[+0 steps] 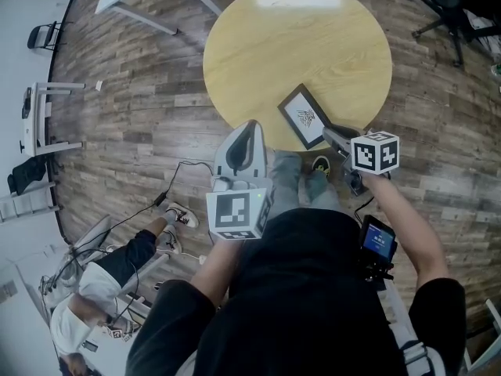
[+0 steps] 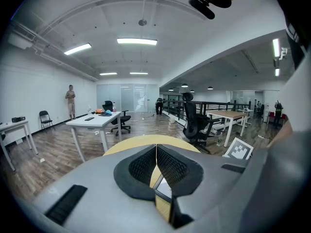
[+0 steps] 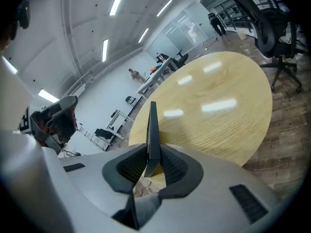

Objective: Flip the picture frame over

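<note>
The right tool [image 3: 153, 155] is closed narrowly on the picture frame [image 3: 153, 125], whose dark edge is seen edge-on between the ribbed pads. In the head view this tool [image 1: 329, 135] is seen to hold the frame [image 1: 304, 116] by its near right corner. The left tool [image 2: 156, 153] is shut, with nothing between its jaws, and in the head view it is seen just beside the frame's near left side, apart from it. The frame is found at the near edge of the round table [image 1: 297, 45] with its printed face turned upward, so the flip is judged to be only begun. Whether its far edge rests on the wood cannot be told.

For the turn to be done well, a firm pinch is needed. Only a small corner is clamped and most of the frame's weight hangs beyond the pads, so a twist in the grip is to be expected if the pressure is slackened. The roll is best made about one long edge, with that edge set on the table as a hinge so that little weight is carried. Room should be allowed toward the middle of the table, lest the frame be tipped over the rim to the floor [image 1: 141, 92]. The face should be lowered gently rather than dropped, as glass may be fitted. The left tool may be brought against the free edge as a steady.
</note>
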### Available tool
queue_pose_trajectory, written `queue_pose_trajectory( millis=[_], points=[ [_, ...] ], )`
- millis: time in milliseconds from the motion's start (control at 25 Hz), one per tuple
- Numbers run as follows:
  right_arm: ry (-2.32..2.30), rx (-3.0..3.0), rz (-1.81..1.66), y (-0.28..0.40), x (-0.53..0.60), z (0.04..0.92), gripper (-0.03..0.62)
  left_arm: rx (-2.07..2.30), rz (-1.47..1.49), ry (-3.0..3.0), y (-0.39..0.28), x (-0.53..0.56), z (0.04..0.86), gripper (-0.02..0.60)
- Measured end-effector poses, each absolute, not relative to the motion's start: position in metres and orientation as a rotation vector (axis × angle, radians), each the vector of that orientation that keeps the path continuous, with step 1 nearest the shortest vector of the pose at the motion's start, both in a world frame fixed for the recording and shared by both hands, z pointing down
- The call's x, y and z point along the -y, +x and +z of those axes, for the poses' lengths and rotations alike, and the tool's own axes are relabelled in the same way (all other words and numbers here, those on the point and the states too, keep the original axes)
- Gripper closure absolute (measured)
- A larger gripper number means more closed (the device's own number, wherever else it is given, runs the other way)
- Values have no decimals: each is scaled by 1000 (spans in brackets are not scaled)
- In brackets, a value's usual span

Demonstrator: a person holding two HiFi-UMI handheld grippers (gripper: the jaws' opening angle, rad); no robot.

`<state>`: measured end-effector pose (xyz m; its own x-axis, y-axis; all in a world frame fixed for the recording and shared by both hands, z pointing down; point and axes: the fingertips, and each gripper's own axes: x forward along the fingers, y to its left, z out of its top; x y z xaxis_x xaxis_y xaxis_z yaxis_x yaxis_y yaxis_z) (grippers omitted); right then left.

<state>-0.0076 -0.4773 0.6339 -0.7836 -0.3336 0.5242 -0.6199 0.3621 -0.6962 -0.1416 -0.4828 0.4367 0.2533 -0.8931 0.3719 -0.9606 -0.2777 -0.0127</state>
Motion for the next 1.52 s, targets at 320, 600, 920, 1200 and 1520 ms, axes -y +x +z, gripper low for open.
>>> queue_pose_trajectory(
  millis=[320,600,920,1200,1520],
  points=[
    [881,2279,1363,1,482,647,485,1722,457,2316,-136,487,436,558],
    [911,2251,1324,7,485,660,473,1721,459,2313,-135,487,439,558],
    [937,2162,941,17,492,677,459,1720,461,2312,-134,488,439,558],
    [767,2155,299,2,491,665,459,1711,463,2313,-134,486,439,558],
    [641,2212,-211,-34,491,614,445,1700,428,2335,-124,491,437,558]
  ],
)
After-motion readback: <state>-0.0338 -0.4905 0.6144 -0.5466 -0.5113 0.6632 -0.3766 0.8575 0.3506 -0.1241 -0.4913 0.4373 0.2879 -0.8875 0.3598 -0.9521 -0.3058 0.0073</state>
